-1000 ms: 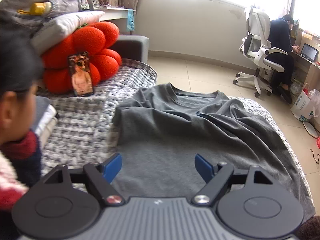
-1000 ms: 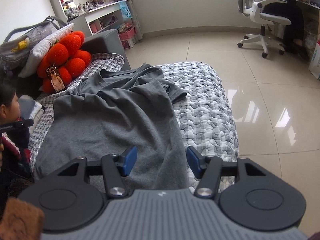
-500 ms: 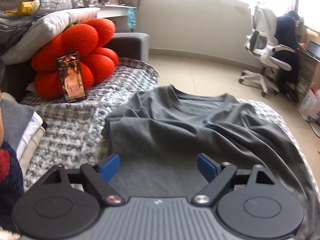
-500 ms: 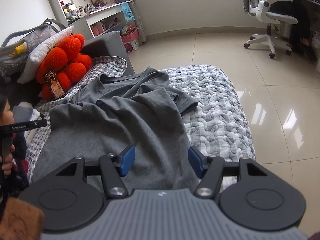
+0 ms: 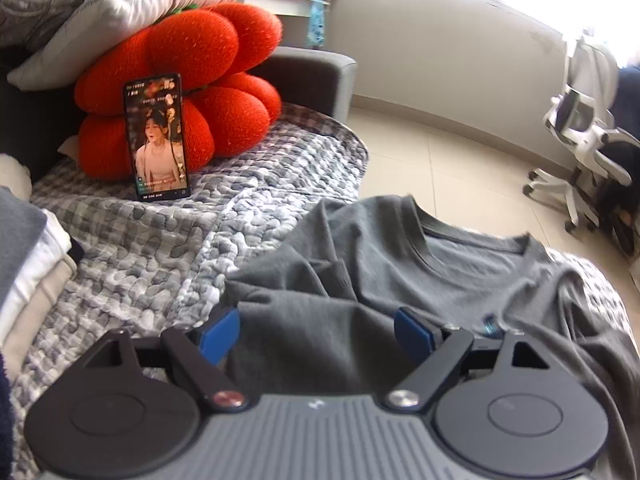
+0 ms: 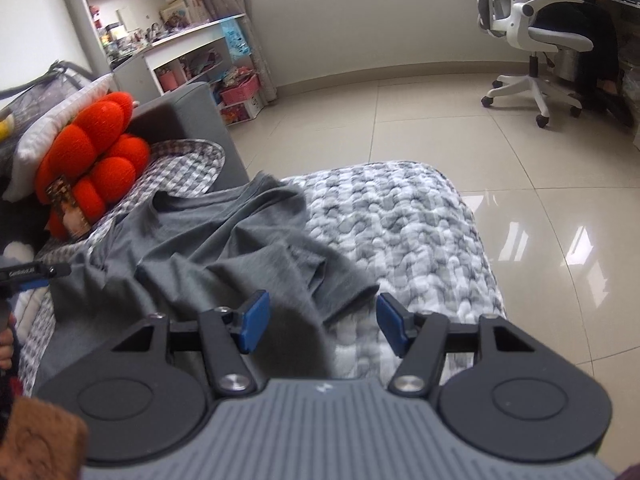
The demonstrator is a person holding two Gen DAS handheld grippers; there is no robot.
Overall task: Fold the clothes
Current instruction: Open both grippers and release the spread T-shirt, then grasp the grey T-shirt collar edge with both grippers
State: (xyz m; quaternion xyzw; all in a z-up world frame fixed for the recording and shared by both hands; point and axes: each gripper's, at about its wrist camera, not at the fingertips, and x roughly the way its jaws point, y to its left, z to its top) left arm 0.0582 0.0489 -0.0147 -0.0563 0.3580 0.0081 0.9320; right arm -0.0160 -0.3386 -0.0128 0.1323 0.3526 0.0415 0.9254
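A grey T-shirt (image 5: 400, 272) lies rumpled on a grey-and-white quilted bed cover (image 5: 168, 240), collar toward the far end. In the right wrist view the same T-shirt (image 6: 224, 248) spreads from the collar down to a sleeve near the bed's right side. My left gripper (image 5: 316, 332) is open, hovering just over the shirt's left shoulder area, nothing between its blue pads. My right gripper (image 6: 318, 328) is open too, low above the shirt's right edge by the sleeve. The left gripper's handle (image 6: 32, 274) shows at the left edge of the right wrist view.
A red pumpkin-shaped cushion (image 5: 188, 92) with a phone (image 5: 158, 138) leaning on it sits at the bed's far left. Folded clothes (image 5: 28, 264) are stacked at the left. A person sits in a white office chair (image 6: 536, 44) across the tiled floor (image 6: 400, 120).
Both grippers have moved forward and lower over the shirt, toward its collar end. Both stay open. The left view has swung away from the person at the left.
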